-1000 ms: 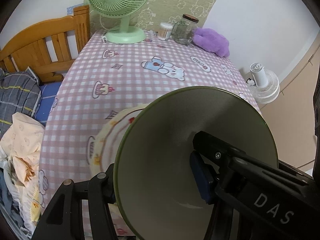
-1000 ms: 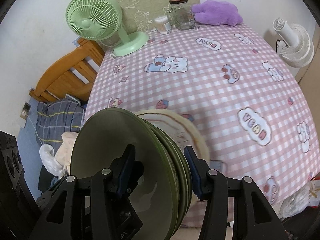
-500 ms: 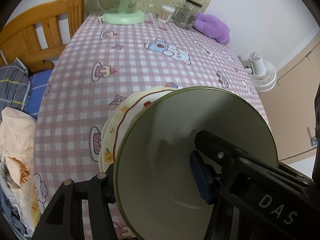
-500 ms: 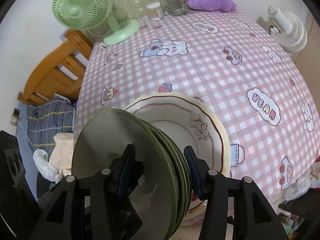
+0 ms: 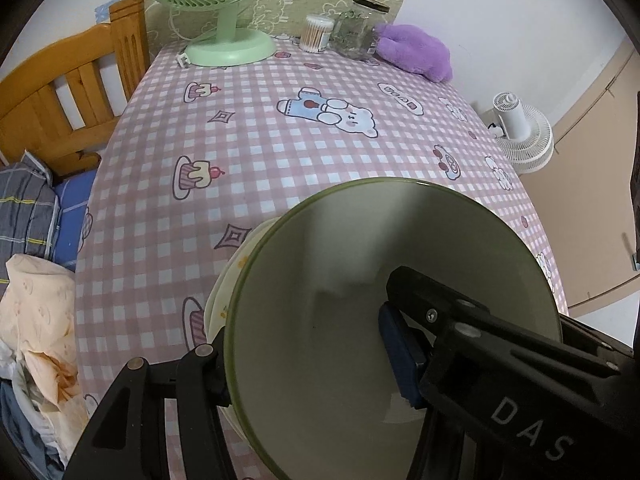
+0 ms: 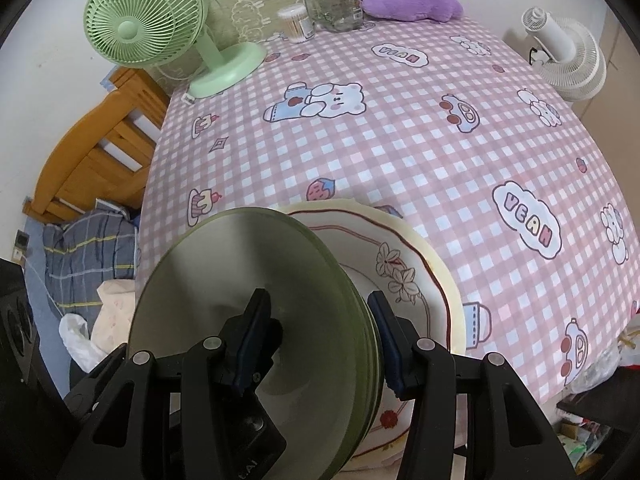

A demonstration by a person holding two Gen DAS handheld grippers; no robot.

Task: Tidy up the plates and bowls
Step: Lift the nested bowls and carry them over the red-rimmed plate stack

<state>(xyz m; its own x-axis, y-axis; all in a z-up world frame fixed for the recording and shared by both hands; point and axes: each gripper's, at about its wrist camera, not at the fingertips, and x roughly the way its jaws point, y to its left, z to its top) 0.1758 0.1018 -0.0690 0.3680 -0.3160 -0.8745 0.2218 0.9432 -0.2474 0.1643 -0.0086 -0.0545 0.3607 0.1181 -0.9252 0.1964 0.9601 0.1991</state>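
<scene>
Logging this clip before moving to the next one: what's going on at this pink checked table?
Both claws grip one tilted stack of olive-green plates, held on edge over a cream floral-patterned plate with a red rim line lying near the front edge of the pink checked tablecloth. The right claw pinches the stack across its thickness; the left claw clamps the same stack. It has not yet been set down.

We see even, soft indoor light, with both views sharp. Fisheye distortion bends the desk (image 5: 280,128) edges, and black vignetting fills the corners. Shadows are faint.
</scene>
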